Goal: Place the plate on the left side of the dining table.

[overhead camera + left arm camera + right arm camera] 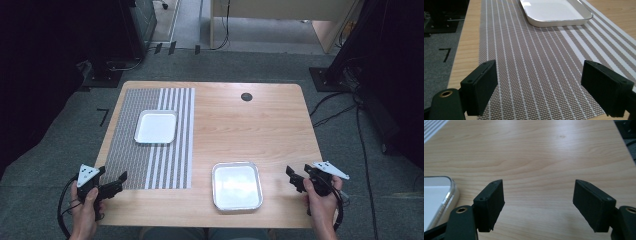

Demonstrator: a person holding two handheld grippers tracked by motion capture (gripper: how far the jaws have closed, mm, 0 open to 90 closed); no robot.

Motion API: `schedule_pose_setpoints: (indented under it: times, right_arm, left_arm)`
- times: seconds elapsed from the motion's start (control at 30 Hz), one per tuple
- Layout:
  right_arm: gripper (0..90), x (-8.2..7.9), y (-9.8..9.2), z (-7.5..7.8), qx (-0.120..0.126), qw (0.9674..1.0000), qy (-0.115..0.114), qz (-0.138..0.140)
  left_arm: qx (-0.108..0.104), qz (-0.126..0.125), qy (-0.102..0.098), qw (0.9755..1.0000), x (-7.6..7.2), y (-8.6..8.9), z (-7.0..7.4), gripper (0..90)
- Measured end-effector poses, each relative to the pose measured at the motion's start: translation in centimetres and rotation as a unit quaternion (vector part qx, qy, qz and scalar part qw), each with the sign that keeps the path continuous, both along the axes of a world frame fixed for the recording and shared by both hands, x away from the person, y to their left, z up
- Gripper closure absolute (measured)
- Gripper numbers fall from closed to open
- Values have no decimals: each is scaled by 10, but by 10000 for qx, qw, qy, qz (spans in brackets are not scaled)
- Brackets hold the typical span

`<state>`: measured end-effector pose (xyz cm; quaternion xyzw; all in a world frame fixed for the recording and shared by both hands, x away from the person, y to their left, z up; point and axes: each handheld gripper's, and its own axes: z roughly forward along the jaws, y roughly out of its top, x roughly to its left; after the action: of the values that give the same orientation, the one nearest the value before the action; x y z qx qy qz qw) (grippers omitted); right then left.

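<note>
Two trays, metal tray [237, 185] just beside right hand-held gripper [296, 177], both apart

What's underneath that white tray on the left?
The white tray sits on a striped placemat, which lies on the wooden table. The mat's part beneath the tray is covered, so unseen.

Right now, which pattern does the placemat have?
The placemat is brown-grey woven with white stripes, clearest in the left gripper view.

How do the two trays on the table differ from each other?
The white tray lies on the striped mat, at the far left; the metal tray lies on bare wood, near the front edge. The white tray is matte with a thin dark rim; the metal tray is shiny. Both are empty, shallow and round-cornered.
</note>
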<state>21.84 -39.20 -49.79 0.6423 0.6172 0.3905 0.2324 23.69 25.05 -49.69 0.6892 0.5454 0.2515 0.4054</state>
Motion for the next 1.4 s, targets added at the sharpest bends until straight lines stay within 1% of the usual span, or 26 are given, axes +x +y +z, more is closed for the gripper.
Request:
schedule_pose_setpoints:
  times: [0.07, 0.1, 0.17, 0.23, 0.27, 0.3, 0.37, 0.4, 0.43, 0.47, 0.57, 0.63, 0.77, 0.8, 0.83, 0.87, 0.9, 0.93, 0.97, 1.0, 1.03, 1.07, 1.1, 1.13, 1.2, 1.4]
  right_arm:
    - [255, -3, -7, -2, -16, 10000, 15, -50]
    - [255, -3, -7, -2, -16, 10000, 15, -50]
    - [255, -8, -17, -5, -9, 9999, 36, -163]
    - [255, -9, -19, -6, -10, 9998, 42, -183]
    - [255, -12, -26, -8, -22, 9997, 45, -235]
    - [255, -12, -26, -8, -22, 9997, 45, -235]
    - [256, -14, -34, -11, -32, 9996, 40, -263]
    - [258, -16, -40, -15, -63, 9994, 56, -325]
    - [258, -16, -40, -15, -63, 9994, 56, -325]
    - [258, -19, -45, -18, -35, 9993, 108, -356]
    - [256, -21, -49, -23, -86, 9989, 208, -409]
    - [253, -21, -50, -25, -85, 9989, 231, -405]
    - [244, -21, -49, -25, -182, 9986, 277, -423]
    - [239, -21, -46, -26, -336, 9982, 293, -400]
    - [239, -21, -46, -26, -336, 9982, 293, -400]
    - [221, -21, -42, -26, -552, 9973, 331, -349]
    - [221, -21, -42, -26, -552, 9973, 331, -349]
    - [194, -21, -36, -26, -830, 9953, 412, -296]
    - [186, -21, -34, -27, -952, 9941, 438, -266]
    - [185, -21, -32, -27, -958, 9941, 442, -258]
    - [185, -21, -32, -27, -958, 9941, 442, -258]
    - [181, -21, -32, -27, -946, 9942, 447, -265]
    - [181, -21, -32, -27, -946, 9942, 447, -265]
    - [171, -21, -32, -27, -948, 9942, 447, -247]
    - [162, -21, -32, -27, -962, 9941, 456, -211]
    - [161, -21, -32, -27, -966, 9941, 452, -206]
  left_arm:
    - [3, 64, -10, 10000, 0, 4, 0, 138]
    - [3, 64, -10, 10000, 0, 4, 0, 137]
    - [73, 117, -47, 9999, -1, 8, -1, 137]
    - [139, 138, -67, 9998, -1, 12, -2, 137]
    - [145, 152, -57, 9998, -2, 13, -2, 137]
    - [133, 157, -43, 9998, -2, 15, -3, 137]
    - [173, 173, 8, 9997, -2, 19, -6, 137]
    - [220, 182, 64, 9996, -2, 21, -8, 137]
    - [220, 182, 64, 9996, -2, 21, -8, 137]
    - [294, 201, 117, 9993, -2, 23, -10, 137]
    - [283, 189, 193, 9992, -3, 26, -12, 137]
    - [291, 180, 218, 9992, -3, 27, -13, 137]
    - [330, 158, 253, 9990, -3, 27, -16, 133]
    - [384, 117, 311, 9987, -3, 26, -18, 127]
    - [384, 117, 311, 9987, -3, 26, -18, 127]
    - [372, 105, 339, 9987, -3, 26, -18, 126]
    - [372, 105, 339, 9987, -3, 26, -18, 126]
    - [350, 66, 385, 9986, -3, 26, -18, 126]
    - [349, 56, 419, 9985, -2, 26, -19, 126]
    - [354, 31, 464, 9983, -2, 26, -19, 126]
    - [354, 31, 464, 9983, -2, 26, -19, 127]
    - [414, -43, 597, 9974, 0, 25, -20, 127]
    - [414, -43, 597, 9974, 0, 25, -20, 127]
    - [512, -73, 690, 9963, 1, 23, -20, 127]
    - [645, -59, 696, 9955, 1, 21, -21, 124]
    - [667, -54, 698, 9953, 1, 20, -21, 121]
